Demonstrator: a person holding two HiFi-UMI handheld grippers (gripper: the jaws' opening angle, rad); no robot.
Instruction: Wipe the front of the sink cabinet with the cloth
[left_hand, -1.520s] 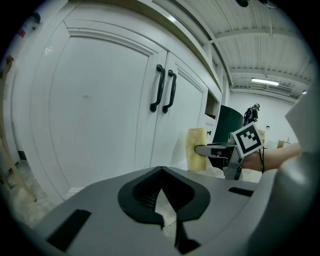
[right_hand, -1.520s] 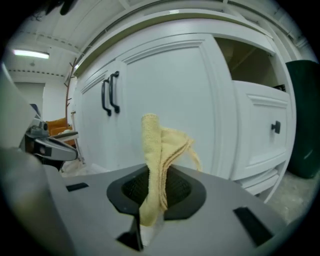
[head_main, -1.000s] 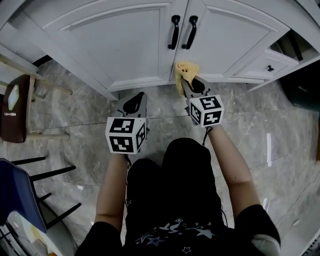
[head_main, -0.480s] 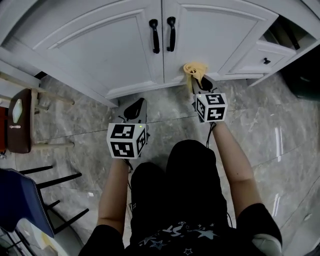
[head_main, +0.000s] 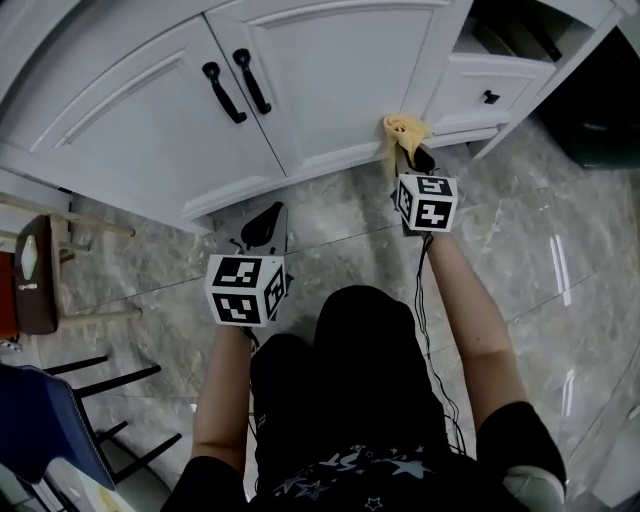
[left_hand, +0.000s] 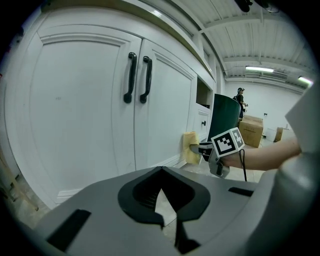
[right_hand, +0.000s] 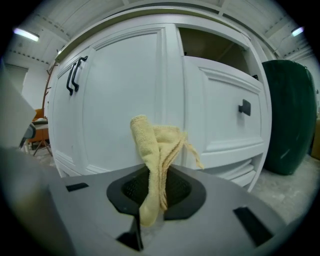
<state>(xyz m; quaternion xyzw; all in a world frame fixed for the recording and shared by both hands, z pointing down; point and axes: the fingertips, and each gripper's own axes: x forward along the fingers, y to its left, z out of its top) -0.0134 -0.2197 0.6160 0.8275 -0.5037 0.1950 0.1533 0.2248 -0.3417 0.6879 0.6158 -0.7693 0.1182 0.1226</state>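
The white sink cabinet (head_main: 330, 70) has two doors with black handles (head_main: 238, 80). My right gripper (head_main: 411, 152) is shut on a yellow cloth (head_main: 403, 130) and holds it against the bottom right corner of the right door, close to the drawer. In the right gripper view the cloth (right_hand: 157, 155) stands bunched up out of the right gripper (right_hand: 154, 200), in front of the cabinet (right_hand: 120, 100). My left gripper (head_main: 265, 220) hangs shut and holds nothing, low over the floor, short of the doors. From the left gripper (left_hand: 165, 202) view the cloth (left_hand: 190, 147) touches the door base.
A small drawer with a black knob (head_main: 490, 97) sits right of the doors, an open shelf above it. A dark green bin (head_main: 600, 90) stands at the far right. A wooden chair (head_main: 35, 270) and a blue seat (head_main: 40, 420) stand at the left. Grey marble floor (head_main: 330, 220) lies below.
My right gripper has slid the cloth rightward along the base of the right door, from below the handles to the door's right edge. The left gripper has stayed in place.
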